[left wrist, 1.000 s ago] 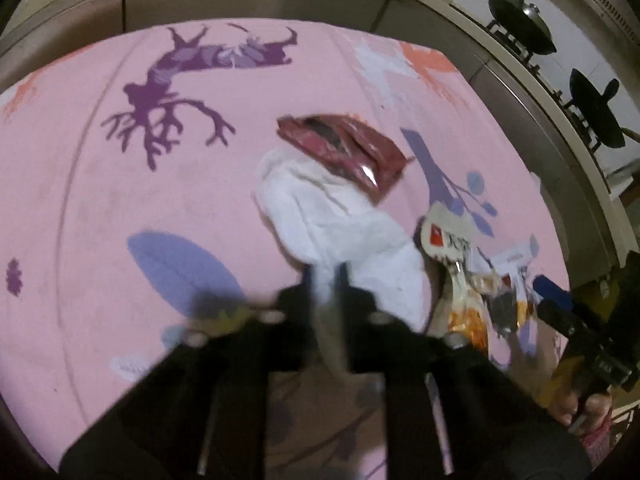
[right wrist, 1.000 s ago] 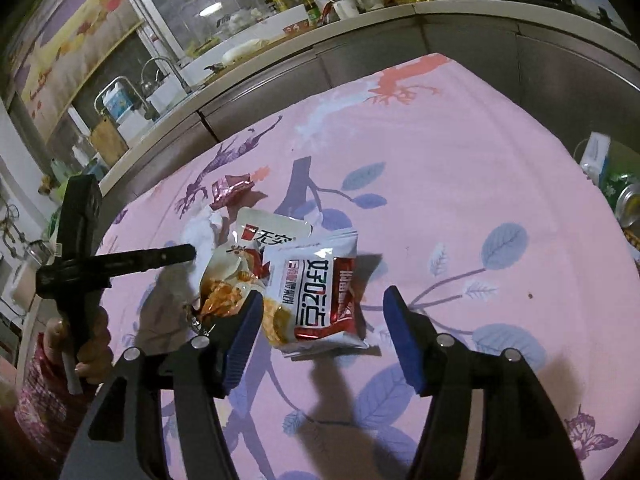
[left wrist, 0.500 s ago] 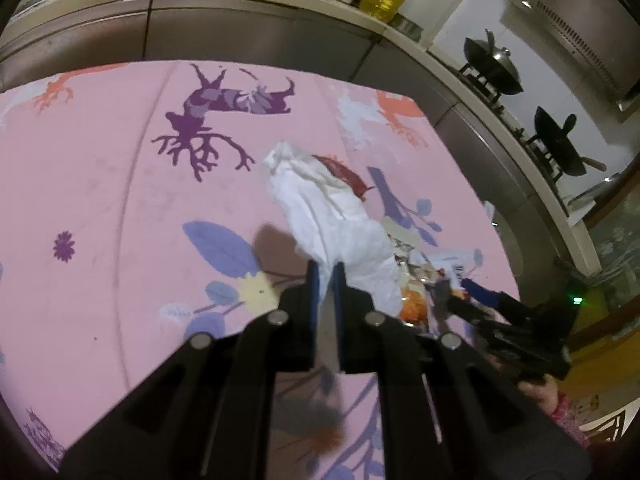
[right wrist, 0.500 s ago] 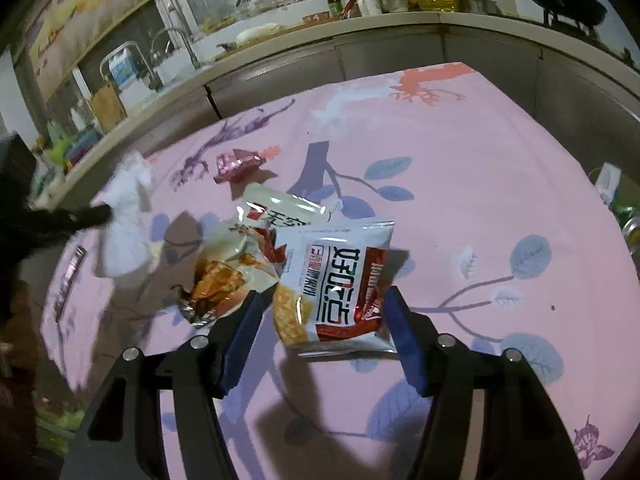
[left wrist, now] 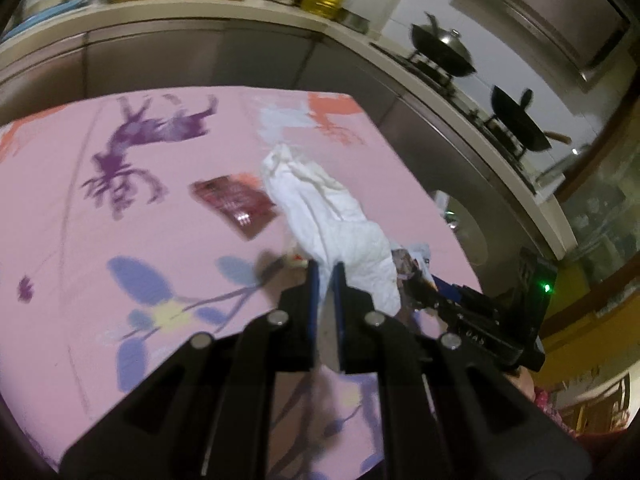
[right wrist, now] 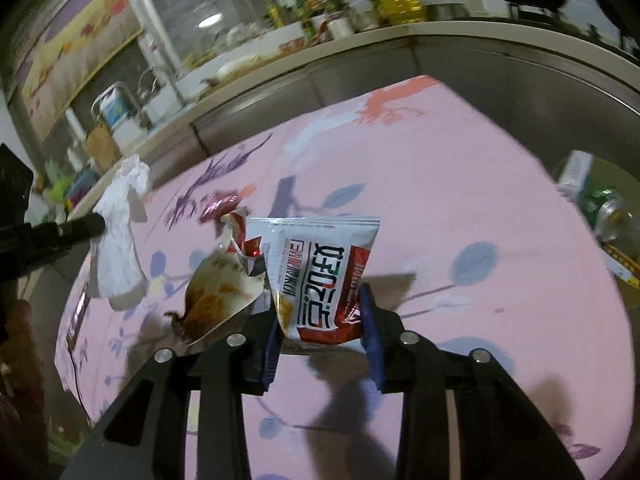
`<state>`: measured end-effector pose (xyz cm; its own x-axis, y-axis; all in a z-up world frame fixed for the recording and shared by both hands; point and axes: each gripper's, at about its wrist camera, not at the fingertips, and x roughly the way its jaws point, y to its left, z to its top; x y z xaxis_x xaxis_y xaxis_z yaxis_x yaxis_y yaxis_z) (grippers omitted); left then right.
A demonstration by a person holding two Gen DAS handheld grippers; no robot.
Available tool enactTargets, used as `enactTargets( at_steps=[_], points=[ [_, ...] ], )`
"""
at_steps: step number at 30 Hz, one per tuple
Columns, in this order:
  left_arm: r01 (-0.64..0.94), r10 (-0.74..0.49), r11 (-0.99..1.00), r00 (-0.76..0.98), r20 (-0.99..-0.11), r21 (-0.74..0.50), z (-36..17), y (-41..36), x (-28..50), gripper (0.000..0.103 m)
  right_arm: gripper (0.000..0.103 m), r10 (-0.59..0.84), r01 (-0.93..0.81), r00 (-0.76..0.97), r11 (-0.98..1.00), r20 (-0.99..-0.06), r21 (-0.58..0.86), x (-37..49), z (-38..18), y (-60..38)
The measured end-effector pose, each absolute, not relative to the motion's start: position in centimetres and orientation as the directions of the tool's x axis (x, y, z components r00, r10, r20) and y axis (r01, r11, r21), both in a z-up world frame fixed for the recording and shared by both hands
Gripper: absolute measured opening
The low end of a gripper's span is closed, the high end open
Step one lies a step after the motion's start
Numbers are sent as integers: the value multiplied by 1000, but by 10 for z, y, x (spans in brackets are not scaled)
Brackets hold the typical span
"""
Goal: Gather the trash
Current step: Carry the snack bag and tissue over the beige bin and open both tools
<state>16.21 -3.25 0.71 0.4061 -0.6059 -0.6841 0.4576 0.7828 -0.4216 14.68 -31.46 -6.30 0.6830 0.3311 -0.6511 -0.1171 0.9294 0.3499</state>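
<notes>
Pinching white tissue [left wrist: 340,220], left fingers [left wrist: 314,292]; right fingers [right wrist: 370,320] clamp snack packet [right wrist: 320,276] beside red wrapper [left wrist: 236,204].

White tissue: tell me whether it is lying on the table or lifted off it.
Lifted. The white tissue hangs crumpled from the shut left gripper, above the pink tablecloth.

Dim indoor light, motion blur throughout (worst on the pink tablecloth [left wrist: 120,216] print), heavy fisheye bending at edges, dark vignetted corners.

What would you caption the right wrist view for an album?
Right gripper fingers grip a white-and-red snack packet above the pink floral tablecloth.
</notes>
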Motion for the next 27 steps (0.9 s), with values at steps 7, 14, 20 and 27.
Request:
enactTargets(
  at_steps=[7,14,20,27],
  points=[
    [593,-655,702,317,-686,-395,24,-138,181,7,33,238,62,766,897,-597,438,137,-55,-422],
    [720,-695,583,201,-691,-377,30,-276,199,7,33,26,338,762,837,-647,431,138,-69,-559],
    [759,-694,530,132,-708,-378,12,-381,215,7,54,-6,441,677,804,-736,399,158,-102,-607],
    [799,-594,536,129,-794,-272,-40,-462,215,7,67,-4,373,723,844,-691,385,153,-94,-606]
  ],
)
